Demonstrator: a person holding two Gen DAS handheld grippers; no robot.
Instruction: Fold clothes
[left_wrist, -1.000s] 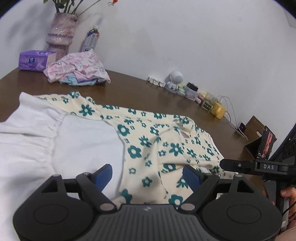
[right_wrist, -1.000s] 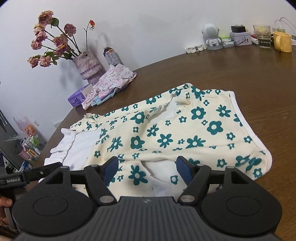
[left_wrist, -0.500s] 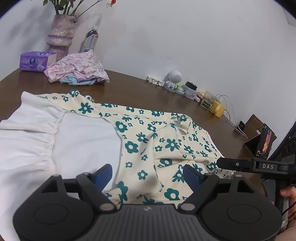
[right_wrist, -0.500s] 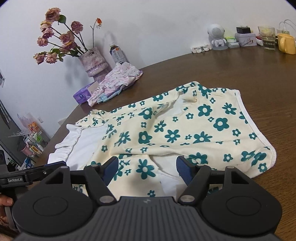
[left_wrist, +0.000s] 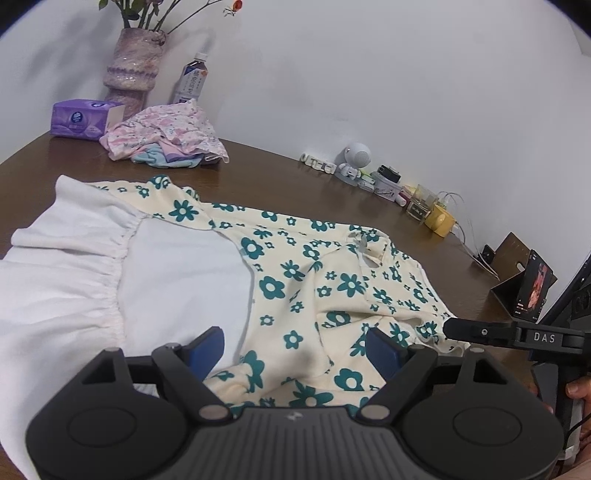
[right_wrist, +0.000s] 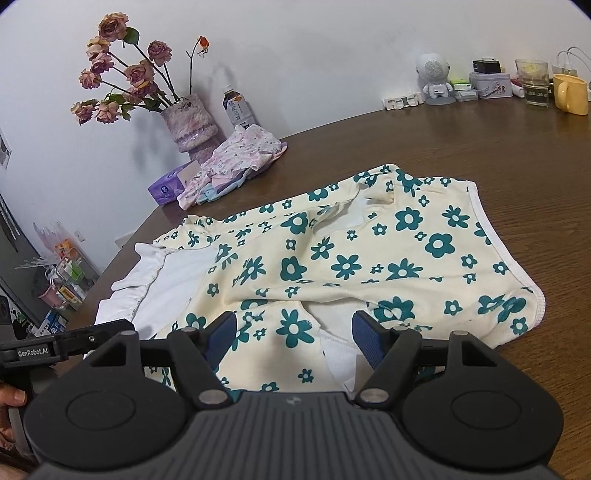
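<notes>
Hovering wide open over the floral garment (left_wrist: 325, 280), left claw (left_wrist: 295, 345), right claw (right_wrist: 293, 336) equally wide, neither gripping cloth.

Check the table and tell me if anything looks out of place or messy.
The flowered garment lies rumpled, its near edge turned up to show the white lining. By the vase, a pile of pink clothes sits in a loose heap, unfolded. Both tools, left and right, are open above the garment's near edge.
</notes>
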